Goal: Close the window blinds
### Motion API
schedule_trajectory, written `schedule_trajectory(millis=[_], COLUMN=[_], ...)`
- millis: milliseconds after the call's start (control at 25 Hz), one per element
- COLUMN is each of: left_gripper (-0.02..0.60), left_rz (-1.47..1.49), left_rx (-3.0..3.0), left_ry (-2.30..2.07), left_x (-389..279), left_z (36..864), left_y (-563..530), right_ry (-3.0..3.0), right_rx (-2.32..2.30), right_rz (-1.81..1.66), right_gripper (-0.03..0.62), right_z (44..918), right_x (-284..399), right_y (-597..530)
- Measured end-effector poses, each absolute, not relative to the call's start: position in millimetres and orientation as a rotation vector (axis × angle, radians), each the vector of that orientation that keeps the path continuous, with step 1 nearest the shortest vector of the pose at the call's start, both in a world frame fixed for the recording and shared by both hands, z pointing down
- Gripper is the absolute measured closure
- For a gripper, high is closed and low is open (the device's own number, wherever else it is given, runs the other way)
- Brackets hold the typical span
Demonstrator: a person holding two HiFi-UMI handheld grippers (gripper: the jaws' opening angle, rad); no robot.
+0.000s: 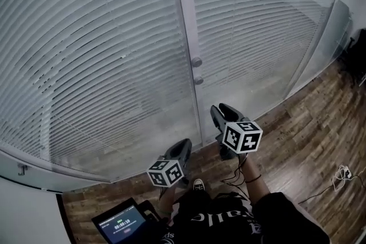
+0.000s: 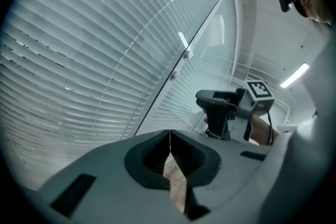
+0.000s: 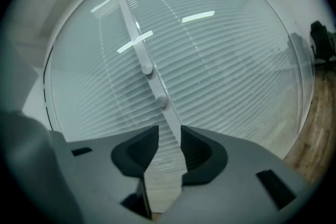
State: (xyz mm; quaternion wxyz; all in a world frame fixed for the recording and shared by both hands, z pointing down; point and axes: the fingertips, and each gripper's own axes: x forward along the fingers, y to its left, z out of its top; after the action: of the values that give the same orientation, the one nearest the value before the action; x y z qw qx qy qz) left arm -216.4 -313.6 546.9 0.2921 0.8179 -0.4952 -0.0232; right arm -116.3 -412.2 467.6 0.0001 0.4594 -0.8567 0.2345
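White slatted blinds (image 1: 108,66) hang behind two glass panes, and their slats look tilted nearly flat against the glass. A pale post (image 1: 189,20) between the panes carries two round knobs (image 1: 197,62) (image 3: 147,68), one above the other. My left gripper (image 1: 184,144) (image 2: 169,136) is held low in front of the left pane, its jaws shut on nothing. To its right and a little higher, my right gripper (image 1: 220,108) (image 3: 169,131) points at the post below the knobs (image 3: 161,101), jaws open and empty. Neither gripper touches a knob or the glass.
A wooden floor (image 1: 309,134) runs along the foot of the glass. A white cable (image 1: 341,173) lies on it at the right. A device with a lit screen (image 1: 117,221) sits at the lower left. Dark furniture (image 1: 360,54) stands at the far right.
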Motion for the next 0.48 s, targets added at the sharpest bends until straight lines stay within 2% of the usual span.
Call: schedule_trajectory(millis=[120, 280, 480], left_gripper=[0.577, 0.577, 0.577], left_rz=[-0.098, -0.162, -0.162], left_rx=[2.154, 2.103, 2.038], left_ry=[-1.361, -1.405, -1.443], left_x=[-180, -118, -53], left_z=[541, 542, 556], left_y=[-290, -243, -168], right_ry=[-2.693, -2.664, -2.649], right_rx=[1.362, 1.242, 1.08], right_rz=[0.906, 0.948, 0.948], right_gripper=[0.453, 0.471, 0.526], right_z=[489, 518, 541], right_x=[-77, -25, 14], right_y=[-368, -305, -227])
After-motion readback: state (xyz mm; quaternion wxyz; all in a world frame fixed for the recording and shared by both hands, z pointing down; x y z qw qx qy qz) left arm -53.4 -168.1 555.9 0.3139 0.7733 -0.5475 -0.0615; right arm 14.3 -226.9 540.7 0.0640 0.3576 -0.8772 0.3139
